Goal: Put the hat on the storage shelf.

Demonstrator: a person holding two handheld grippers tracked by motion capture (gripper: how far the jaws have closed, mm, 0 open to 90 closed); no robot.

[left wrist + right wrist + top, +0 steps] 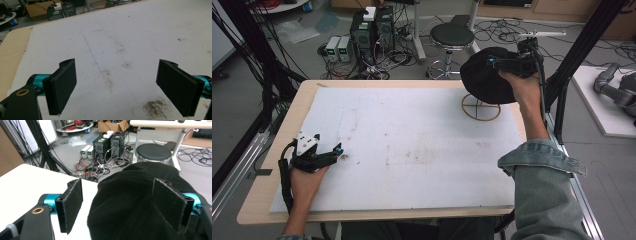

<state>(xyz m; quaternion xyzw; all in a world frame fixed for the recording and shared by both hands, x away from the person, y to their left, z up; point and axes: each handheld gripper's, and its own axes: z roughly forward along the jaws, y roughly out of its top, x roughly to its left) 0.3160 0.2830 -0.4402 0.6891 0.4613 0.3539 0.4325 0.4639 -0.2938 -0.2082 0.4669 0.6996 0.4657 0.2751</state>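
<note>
The black hat (484, 75) sits on top of a wooden stand (481, 107) at the far right corner of the table (272, 165), and the round foot of the stand rests on the white mat (412, 145) that covers most of the table. The right gripper (492, 62) is directly at the hat, on its right side as the high view shows it, with the right hand (522, 85) just behind and above the stand. In the right gripper view the hat (132, 205) lies straight ahead and slightly below the two black jaws; it is a rounded mound with no clear long axis. The jaws of this gripper are apart, one on each side of the crown, and I see a gap between the left pad and the fabric; on the other side the pad is very near the fabric, but whether it touches I cannot tell. So my judgement is that the hat rests on the stand by itself and is not clamped now. The left gripper (334, 151) is well apart from the hat, low at the near left part of the mat, with its jaws wide apart and nothing between them except the stained mat (120, 50). The right hand is clearly the nearer one for any next move with the hat.
</note>
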